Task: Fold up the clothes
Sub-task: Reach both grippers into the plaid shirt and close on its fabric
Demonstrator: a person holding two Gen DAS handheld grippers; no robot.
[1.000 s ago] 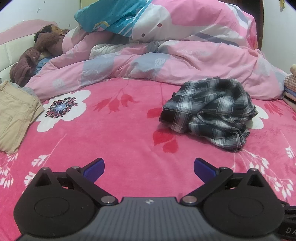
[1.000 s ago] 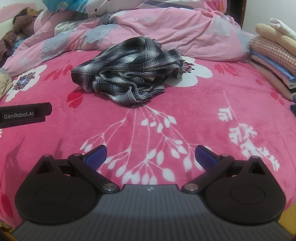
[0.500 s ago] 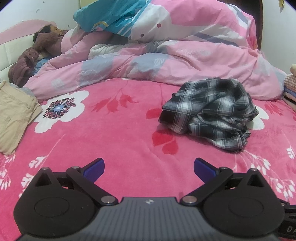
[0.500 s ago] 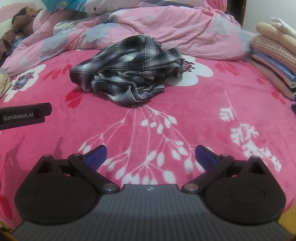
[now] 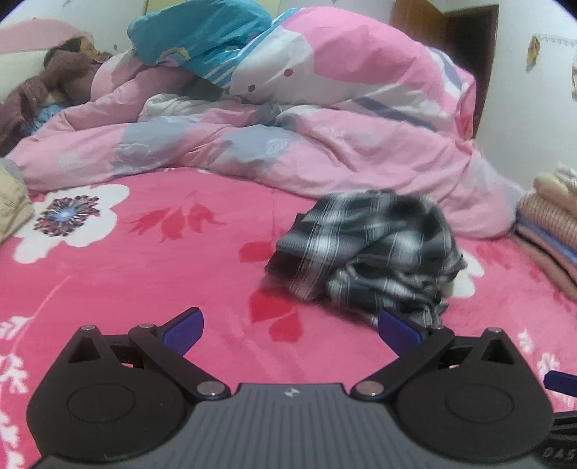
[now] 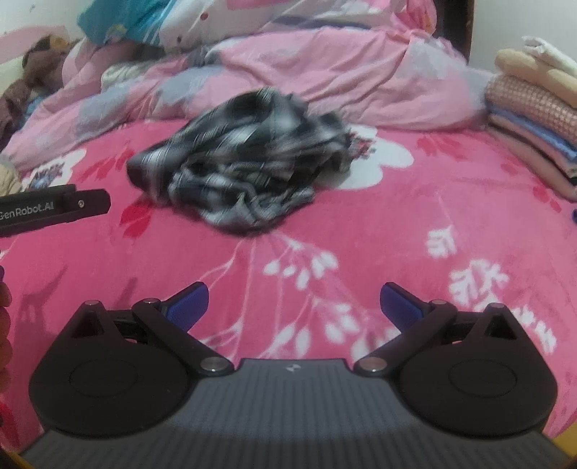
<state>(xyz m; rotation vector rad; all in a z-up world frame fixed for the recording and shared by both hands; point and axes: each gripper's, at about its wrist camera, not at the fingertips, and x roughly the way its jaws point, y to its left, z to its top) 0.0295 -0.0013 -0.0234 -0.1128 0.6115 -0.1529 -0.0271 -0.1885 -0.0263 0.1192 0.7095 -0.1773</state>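
Note:
A crumpled black-and-white plaid garment (image 5: 368, 252) (image 6: 241, 169) lies in a heap on the pink flowered bedspread (image 5: 144, 274) (image 6: 414, 223). My left gripper (image 5: 288, 328) is open and holds nothing; the heap sits just beyond its right fingertip (image 5: 396, 326). My right gripper (image 6: 294, 306) is also open and holds nothing, with the heap a short way ahead and to the left. The left gripper's black body (image 6: 54, 211) shows at the left edge of the right wrist view.
A rumpled pink quilt (image 5: 288, 119) and a blue pillow (image 5: 202, 32) fill the back of the bed. A stack of folded clothes (image 6: 530, 119) (image 5: 548, 231) stands at the right. Beige fabric (image 5: 10, 205) and brown cloth (image 5: 43, 86) lie far left.
Both views have shifted and blurred as the grippers moved forward; the plaid heap now looks closer and more central to each. Both grippers stay open.

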